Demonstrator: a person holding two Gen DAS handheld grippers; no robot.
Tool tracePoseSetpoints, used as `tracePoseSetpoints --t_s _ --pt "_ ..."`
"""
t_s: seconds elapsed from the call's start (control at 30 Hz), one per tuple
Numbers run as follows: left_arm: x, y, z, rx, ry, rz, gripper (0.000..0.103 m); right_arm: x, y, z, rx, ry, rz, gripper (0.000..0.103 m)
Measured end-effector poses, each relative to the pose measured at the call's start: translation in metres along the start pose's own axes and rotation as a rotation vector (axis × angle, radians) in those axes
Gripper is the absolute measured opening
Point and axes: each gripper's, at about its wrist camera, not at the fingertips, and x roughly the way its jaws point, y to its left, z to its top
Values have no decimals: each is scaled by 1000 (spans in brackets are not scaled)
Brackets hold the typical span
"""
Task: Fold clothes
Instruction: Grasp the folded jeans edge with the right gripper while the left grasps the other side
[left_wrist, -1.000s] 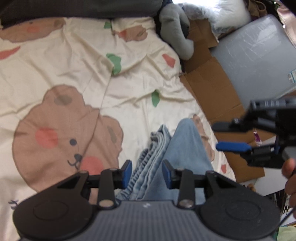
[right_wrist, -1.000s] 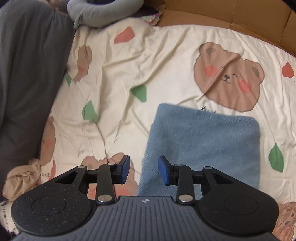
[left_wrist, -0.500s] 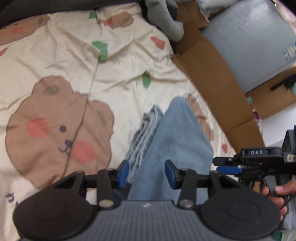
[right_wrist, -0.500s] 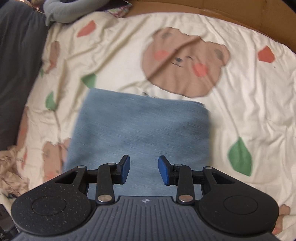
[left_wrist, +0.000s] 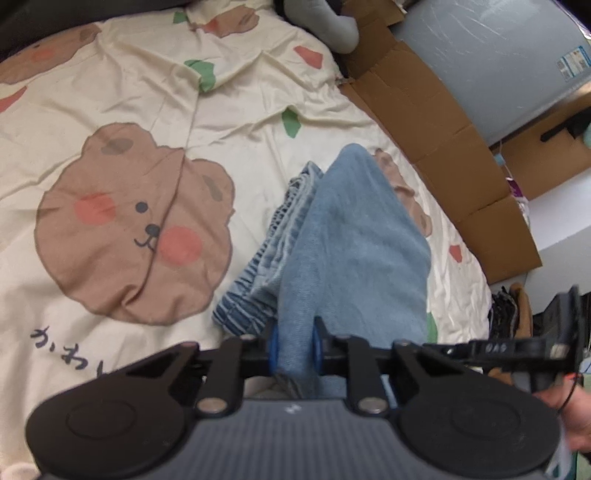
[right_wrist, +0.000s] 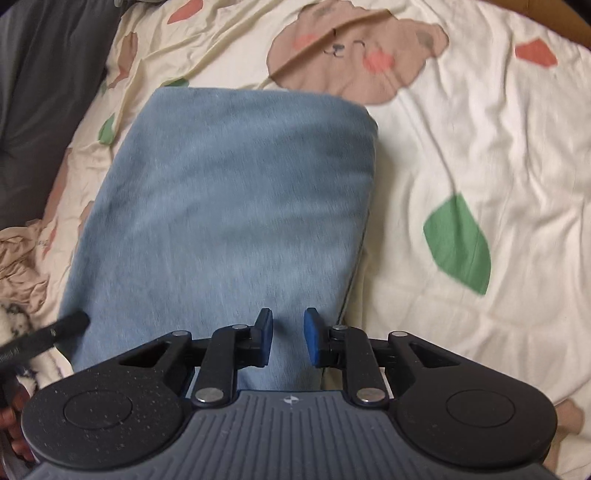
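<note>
Folded light-blue denim garment (left_wrist: 351, 236) is extending lengthwise ahead, its near edge pinched in the left gripper (left_wrist: 294, 345)'s just-closed jaws, while the right gripper (right_wrist: 288, 338)'s narrowing jaws are straddling it, grip uncertain.

Cream sheet (left_wrist: 240, 110) over the bed, printed with brown bears (left_wrist: 133, 221), green leaves (right_wrist: 458, 243) and red patches (right_wrist: 535, 53). Black script (left_wrist: 62, 347) beneath the big bear. Flattened cardboard (left_wrist: 436, 125) along the bed's edge, grey bin (left_wrist: 491, 62) beyond it. Grey plush (left_wrist: 332, 22) at the top. Dark blanket (right_wrist: 40, 92) at the left in the right wrist view, crumpled tan cloth (right_wrist: 18, 258) below it.
</note>
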Motion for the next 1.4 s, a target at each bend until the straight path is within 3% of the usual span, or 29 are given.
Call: tracePoseSetpoints --t_s 0.33,0.57,0.63,0.77,1.07,1.2,1.27,1.3,1.4 --pt "2 0 -12 14 35 69 19 1 -22 -52 -23 -33 156 25" --pt "9 -1 -6 43 72 109 25 15 -44 -83 60 -31 280 22" --pt "11 -3 -4 66 75 141 31 17 -46 -84 63 -16 301 22" --pt "12 -11 7 111 51 165 32 15 -46 -81 44 6 323 22" --pt "37 -29 41 185 -25 145 34 -3 -48 -68 7 -57 333 25" --pt "53 -33 53 203 -45 115 33 -5 -56 -59 26 -103 304 33" --pt "61 -34 56 208 -40 112 24 -4 -62 -52 50 -124 288 45" --pt "62 -35 56 221 -38 114 15 -4 -66 -49 66 -135 286 46" --pt "63 -40 51 269 -37 126 8 1 -74 -40 107 -155 286 46"
